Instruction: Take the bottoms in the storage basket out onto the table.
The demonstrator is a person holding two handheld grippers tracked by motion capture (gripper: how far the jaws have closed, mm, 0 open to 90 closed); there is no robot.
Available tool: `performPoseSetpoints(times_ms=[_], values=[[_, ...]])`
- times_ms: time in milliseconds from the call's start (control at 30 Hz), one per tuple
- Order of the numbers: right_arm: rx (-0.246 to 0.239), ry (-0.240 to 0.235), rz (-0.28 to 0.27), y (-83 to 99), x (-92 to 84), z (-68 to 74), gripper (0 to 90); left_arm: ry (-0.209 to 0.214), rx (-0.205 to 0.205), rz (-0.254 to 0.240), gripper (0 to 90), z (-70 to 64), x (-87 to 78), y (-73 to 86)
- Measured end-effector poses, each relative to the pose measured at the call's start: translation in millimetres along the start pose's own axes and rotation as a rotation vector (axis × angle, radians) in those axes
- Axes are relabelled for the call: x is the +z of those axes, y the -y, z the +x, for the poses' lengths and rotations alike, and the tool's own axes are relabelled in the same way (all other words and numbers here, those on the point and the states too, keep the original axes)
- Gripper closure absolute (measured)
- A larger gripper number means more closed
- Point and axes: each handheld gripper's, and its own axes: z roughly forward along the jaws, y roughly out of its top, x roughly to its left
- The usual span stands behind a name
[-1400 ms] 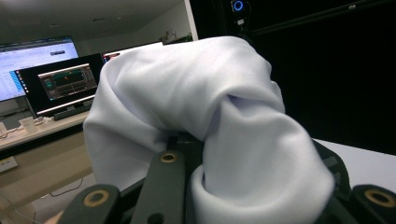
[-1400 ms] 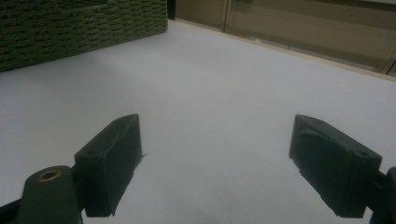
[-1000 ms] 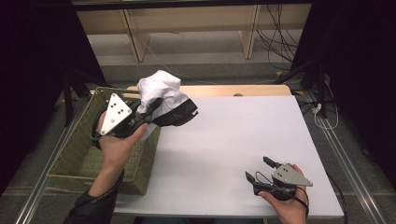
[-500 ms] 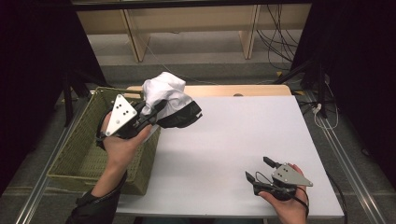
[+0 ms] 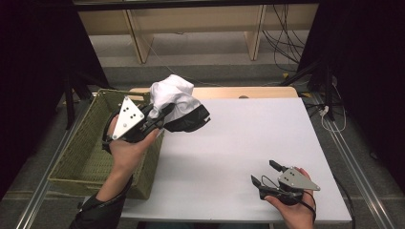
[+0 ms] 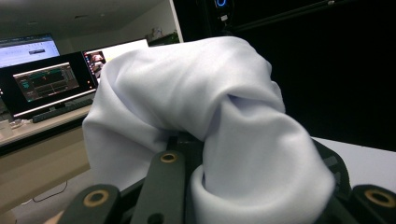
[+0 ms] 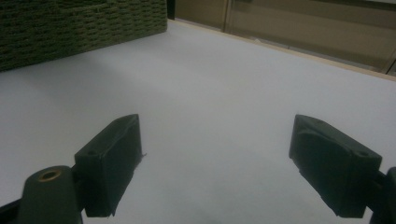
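Lifted rightward, bunched white cloth (image 5: 173, 98), left tool (image 5: 157, 119) clamped

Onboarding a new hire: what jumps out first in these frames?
The left gripper holds a bunched white cloth with a black part in the air, over the table's left edge beside the green wicker basket. The right gripper rests open near the white table's front right.

Right gripper (image 7: 217, 163) jaws stood wide apart, nothing between them, low over bare white table (image 7: 224, 88). Woven green basket (image 7: 70, 28) wall at upper left.
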Motion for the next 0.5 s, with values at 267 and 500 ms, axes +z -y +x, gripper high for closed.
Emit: performPoseSetpoints(times_ms=[267,500], values=[[-0.001,0.001,0.0,0.0,-0.1,-0.1,17.9,0.01,-0.002,-0.003,74.6,-3.6,3.0,-0.1],[0.0,0.0,-0.008,0.1,0.2,-0.4,17.9,0.015,-0.004,-0.006,74.6,-5.9,4.4,-0.7]])
